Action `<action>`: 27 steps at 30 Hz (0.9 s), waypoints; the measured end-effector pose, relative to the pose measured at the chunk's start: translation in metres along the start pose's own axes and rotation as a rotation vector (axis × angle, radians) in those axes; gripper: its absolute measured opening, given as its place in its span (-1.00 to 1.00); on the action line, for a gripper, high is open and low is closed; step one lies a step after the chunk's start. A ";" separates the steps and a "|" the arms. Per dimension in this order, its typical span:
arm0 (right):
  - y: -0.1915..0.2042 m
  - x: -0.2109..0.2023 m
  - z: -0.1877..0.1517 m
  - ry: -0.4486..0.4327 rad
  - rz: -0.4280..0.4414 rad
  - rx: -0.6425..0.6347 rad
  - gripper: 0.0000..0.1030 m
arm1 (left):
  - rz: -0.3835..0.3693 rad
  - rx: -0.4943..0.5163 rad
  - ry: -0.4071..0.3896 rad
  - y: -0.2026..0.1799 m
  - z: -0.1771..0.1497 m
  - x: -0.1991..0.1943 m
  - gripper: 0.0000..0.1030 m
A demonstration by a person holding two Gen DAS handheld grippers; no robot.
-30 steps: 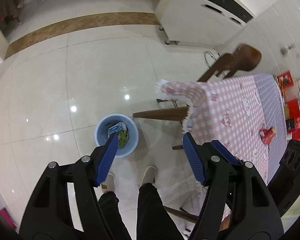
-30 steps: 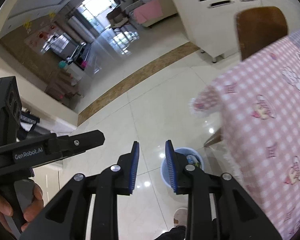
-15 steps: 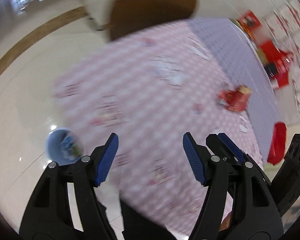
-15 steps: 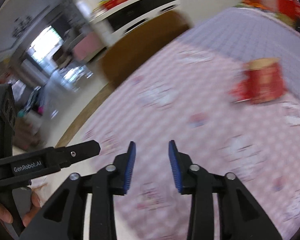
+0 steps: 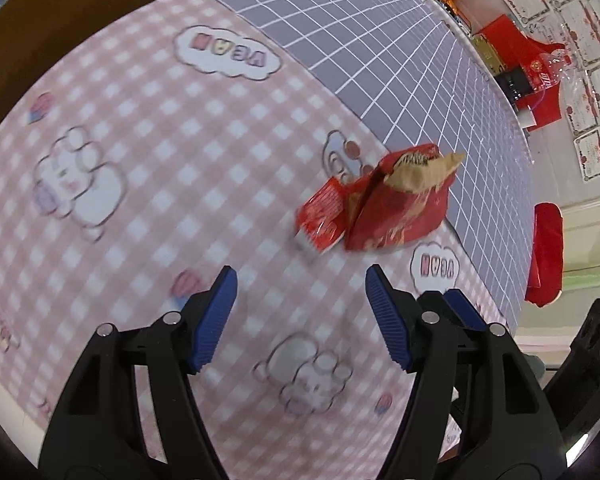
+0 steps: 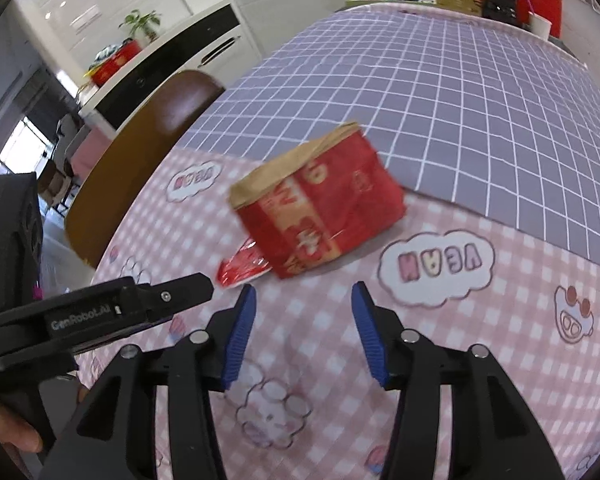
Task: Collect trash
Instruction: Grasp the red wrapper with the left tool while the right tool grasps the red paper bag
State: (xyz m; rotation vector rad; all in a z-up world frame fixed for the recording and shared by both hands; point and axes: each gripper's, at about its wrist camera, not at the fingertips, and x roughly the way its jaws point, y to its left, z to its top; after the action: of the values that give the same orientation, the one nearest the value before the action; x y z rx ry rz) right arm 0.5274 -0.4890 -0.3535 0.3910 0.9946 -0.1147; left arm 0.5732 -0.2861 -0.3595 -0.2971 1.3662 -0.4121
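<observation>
A crumpled red and brown paper bag [image 5: 400,204] lies on the pink checked tablecloth [image 5: 148,152], with a small red foil wrapper [image 5: 322,216] touching its left side. In the right wrist view the bag [image 6: 324,200] lies just beyond my fingers, and the wrapper [image 6: 242,266] sticks out at its lower left. My left gripper [image 5: 302,308] is open and empty, short of the trash. My right gripper [image 6: 303,322] is open and empty, a little short of the bag. The left gripper's body [image 6: 100,312] shows at the left of the right wrist view.
A purple grid cloth [image 6: 460,92] covers the far half of the table. A brown chair back [image 6: 148,136] stands at the table's left side. Red boxes and a bottle [image 5: 540,68] sit at the far end. A white cabinet [image 6: 172,40] stands behind.
Both grippers swung up from the floor and the blue bin to the tabletop, then moved in closer to the red bag. The right gripper's jaws have opened wider.
</observation>
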 end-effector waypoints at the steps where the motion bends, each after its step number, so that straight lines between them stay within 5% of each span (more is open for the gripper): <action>1: -0.003 0.000 0.003 -0.004 0.002 0.008 -0.02 | 0.005 0.000 0.005 -0.002 0.003 0.005 0.13; 10: -0.008 0.003 0.019 -0.049 0.034 0.062 0.10 | 0.010 0.012 0.042 -0.005 0.018 0.035 -0.59; 20: 0.034 0.027 0.036 -0.083 -0.049 0.091 0.33 | 0.110 -0.072 -0.169 0.044 0.028 -0.027 -0.64; 27: 0.066 0.057 0.033 -0.101 -0.227 0.043 0.47 | 0.170 -0.139 -0.241 0.076 0.032 -0.054 -0.64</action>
State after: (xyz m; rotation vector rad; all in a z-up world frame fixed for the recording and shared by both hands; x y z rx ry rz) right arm 0.6027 -0.4357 -0.3670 0.3071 0.9357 -0.3583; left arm 0.6051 -0.1949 -0.3396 -0.3309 1.1738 -0.1347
